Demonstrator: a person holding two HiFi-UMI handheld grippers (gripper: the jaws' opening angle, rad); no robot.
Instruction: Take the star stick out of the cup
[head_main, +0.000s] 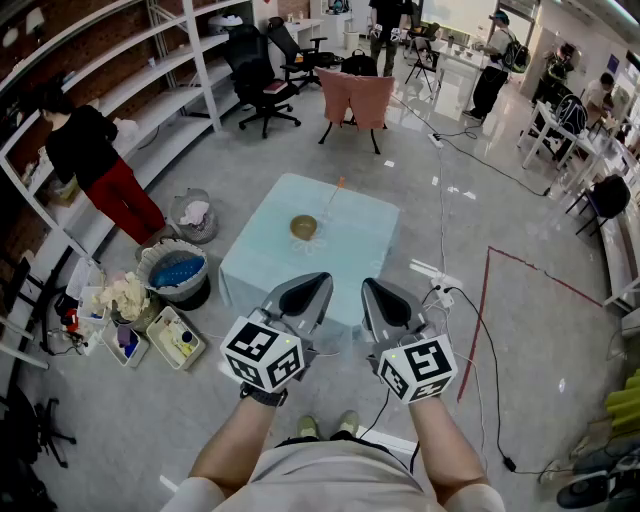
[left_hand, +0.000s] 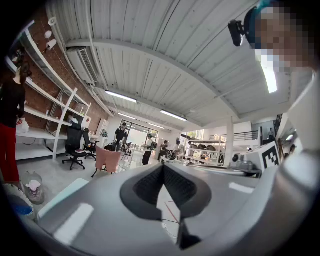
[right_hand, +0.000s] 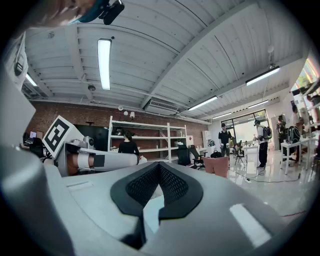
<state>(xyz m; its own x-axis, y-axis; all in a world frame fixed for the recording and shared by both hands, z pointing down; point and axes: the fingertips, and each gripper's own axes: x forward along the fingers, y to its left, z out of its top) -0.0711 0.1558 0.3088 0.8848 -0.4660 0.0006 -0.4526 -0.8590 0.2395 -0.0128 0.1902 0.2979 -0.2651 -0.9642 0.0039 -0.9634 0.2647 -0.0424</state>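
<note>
A small light-blue table (head_main: 350, 260) stands on the floor ahead of me. On it sits a brownish round cup (head_main: 304, 227). Just right of it a thin stick (head_main: 333, 200) rises at a slant with a small orange tip; it is too small to tell what holds it. My left gripper (head_main: 320, 282) and right gripper (head_main: 370, 287) hang side by side near my body, short of the table's near edge. Both are shut with nothing between the jaws. In the left gripper view the left gripper (left_hand: 162, 167) points out at the room; the right gripper (right_hand: 159, 164) does too.
Left of the table are a basket with blue contents (head_main: 177, 272), a wire bin (head_main: 194, 214) and trays of clutter (head_main: 172, 338). A power strip (head_main: 441, 285) and cables lie to the right, beside a red floor line (head_main: 482, 300). A person in red trousers (head_main: 110, 180) stands at the shelves.
</note>
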